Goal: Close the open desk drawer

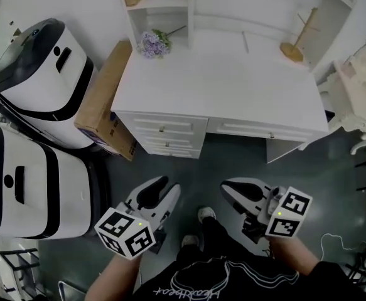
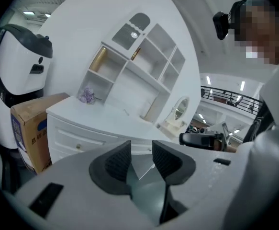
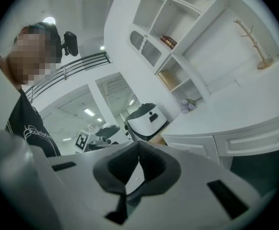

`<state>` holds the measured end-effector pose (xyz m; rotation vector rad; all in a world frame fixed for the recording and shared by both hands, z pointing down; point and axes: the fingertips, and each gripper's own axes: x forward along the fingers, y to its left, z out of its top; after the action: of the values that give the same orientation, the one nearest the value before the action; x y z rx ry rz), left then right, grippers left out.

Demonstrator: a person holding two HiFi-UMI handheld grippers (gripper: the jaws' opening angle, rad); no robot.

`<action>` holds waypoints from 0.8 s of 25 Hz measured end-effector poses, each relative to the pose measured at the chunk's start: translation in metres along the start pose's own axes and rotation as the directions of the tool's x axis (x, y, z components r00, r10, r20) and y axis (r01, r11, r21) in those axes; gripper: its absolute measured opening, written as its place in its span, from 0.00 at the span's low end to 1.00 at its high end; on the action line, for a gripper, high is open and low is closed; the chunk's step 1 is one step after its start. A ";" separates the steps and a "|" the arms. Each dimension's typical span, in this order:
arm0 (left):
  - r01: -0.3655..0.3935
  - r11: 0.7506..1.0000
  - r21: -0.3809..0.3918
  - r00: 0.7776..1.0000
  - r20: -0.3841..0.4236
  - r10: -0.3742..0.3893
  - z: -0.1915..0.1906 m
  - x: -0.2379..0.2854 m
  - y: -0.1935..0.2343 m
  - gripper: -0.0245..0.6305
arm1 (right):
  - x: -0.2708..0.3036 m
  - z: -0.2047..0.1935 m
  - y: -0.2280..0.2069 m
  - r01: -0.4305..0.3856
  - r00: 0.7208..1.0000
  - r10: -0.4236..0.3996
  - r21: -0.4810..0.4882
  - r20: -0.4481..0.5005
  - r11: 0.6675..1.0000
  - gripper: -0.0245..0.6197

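A black shirt [image 1: 220,281] with pale cursive print fills the bottom of the head view; the lettering is upside down and I cannot read it. Ahead of the shirt come two marker cubes, left [image 1: 125,232] and right [image 1: 289,212]. The left gripper [image 1: 162,187] has its jaws apart with nothing between them; its own view shows a clear gap [image 2: 141,150] and the desk beyond. The right gripper [image 1: 230,188] is closed and empty, its pad tips touching [image 3: 139,147]. Both grippers hang over the dark floor [image 1: 233,162], well short of the desk, with shoes [image 1: 206,214] between them.

Next is the white desk [image 1: 220,86]. Its drawers sit in the front face: a stack [image 1: 167,133] on the left and a wide one [image 1: 264,130] to the right. All fronts look flush and shut.

A cardboard box [image 1: 104,99] leans on the desk's left end; its blue label [image 2: 34,140] is too small to read. Two white-and-black units [image 1: 41,74] stand left of the box.

At the back of the desktop are purple flowers [image 1: 152,44] and a wooden stand [image 1: 296,42], under white shelves [image 1: 164,5]
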<state>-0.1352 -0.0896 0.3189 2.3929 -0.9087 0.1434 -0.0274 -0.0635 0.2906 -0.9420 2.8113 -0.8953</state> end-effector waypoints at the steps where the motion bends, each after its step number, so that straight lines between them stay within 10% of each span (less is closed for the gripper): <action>1: 0.018 1.000 0.011 1.000 0.010 -0.018 0.004 -0.011 -0.013 0.25 | -0.001 0.003 0.011 -0.006 1.000 0.006 -0.010 0.011 1.000 0.05; 10: 0.117 0.992 0.056 0.985 0.121 -0.123 0.034 -0.087 -0.085 0.05 | -0.006 0.012 0.102 -0.065 0.996 0.072 -0.108 0.061 0.992 0.05; 20: 0.111 0.986 0.121 0.982 0.140 -0.127 0.039 -0.106 -0.098 0.04 | -0.008 0.008 0.136 -0.071 0.994 0.083 -0.153 0.071 0.986 0.05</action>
<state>-0.1575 0.0101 0.2097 2.5835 -0.8399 -0.0300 -0.0922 0.0250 0.2102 -0.8564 2.8593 -0.6313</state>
